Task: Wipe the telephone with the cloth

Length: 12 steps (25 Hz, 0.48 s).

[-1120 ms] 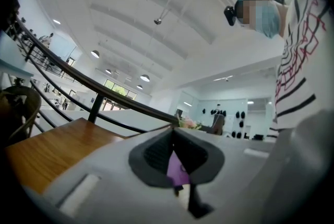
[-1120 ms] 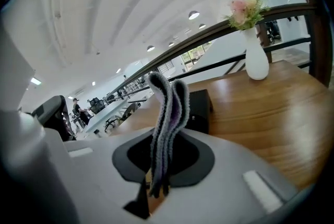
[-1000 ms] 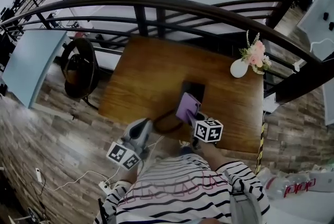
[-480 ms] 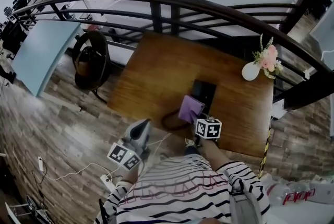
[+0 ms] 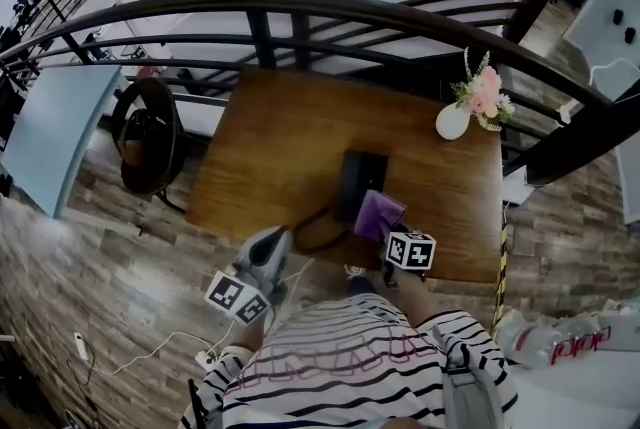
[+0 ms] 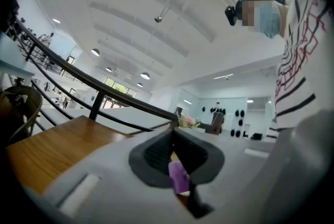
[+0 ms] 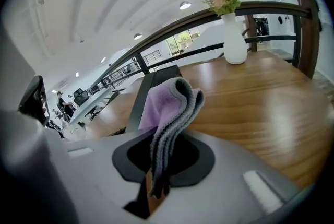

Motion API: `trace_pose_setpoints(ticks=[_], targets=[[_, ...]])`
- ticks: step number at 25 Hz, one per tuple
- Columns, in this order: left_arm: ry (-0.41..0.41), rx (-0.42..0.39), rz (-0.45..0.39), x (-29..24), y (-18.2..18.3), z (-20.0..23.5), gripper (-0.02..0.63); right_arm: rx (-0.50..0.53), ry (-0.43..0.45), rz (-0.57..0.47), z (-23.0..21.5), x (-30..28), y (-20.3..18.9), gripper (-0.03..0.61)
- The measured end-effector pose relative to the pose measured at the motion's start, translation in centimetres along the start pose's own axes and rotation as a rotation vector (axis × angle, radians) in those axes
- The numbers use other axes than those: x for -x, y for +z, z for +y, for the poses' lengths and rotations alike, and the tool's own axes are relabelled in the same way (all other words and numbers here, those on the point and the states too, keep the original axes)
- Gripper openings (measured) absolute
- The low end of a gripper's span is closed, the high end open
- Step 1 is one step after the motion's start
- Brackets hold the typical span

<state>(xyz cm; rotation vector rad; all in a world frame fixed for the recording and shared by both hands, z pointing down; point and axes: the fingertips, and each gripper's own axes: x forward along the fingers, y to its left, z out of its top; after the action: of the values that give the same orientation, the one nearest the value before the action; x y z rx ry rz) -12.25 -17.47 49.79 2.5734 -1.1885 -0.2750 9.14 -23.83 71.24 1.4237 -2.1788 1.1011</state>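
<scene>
"Was there any writing to read?"

"Nothing legible. Red letters ran across a white bag (image 5: 570, 349), and pink outlined letters ran across the striped shirt (image 5: 340, 364), but neither could be made out."

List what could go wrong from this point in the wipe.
1. The telephone lies unheld. The left gripper hangs off the near edge of the table, so a wiping push might slide the phone.
2. The right gripper has its jaws pinched on a bunched fold of the cloth, which may slip out or wipe unevenly.
3. The cord loops beside the cloth and could snag.
</scene>
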Motion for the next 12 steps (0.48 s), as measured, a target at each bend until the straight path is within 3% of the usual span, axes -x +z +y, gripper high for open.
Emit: trace_pose_setpoints(ticks=[12], targets=[[-0.071, 0.008, 0.018, -2.6, -0.6, -1.0, 0.002, -0.059, -0.082, -0.034, -3.9, 3.0, -0.2, 0.038]])
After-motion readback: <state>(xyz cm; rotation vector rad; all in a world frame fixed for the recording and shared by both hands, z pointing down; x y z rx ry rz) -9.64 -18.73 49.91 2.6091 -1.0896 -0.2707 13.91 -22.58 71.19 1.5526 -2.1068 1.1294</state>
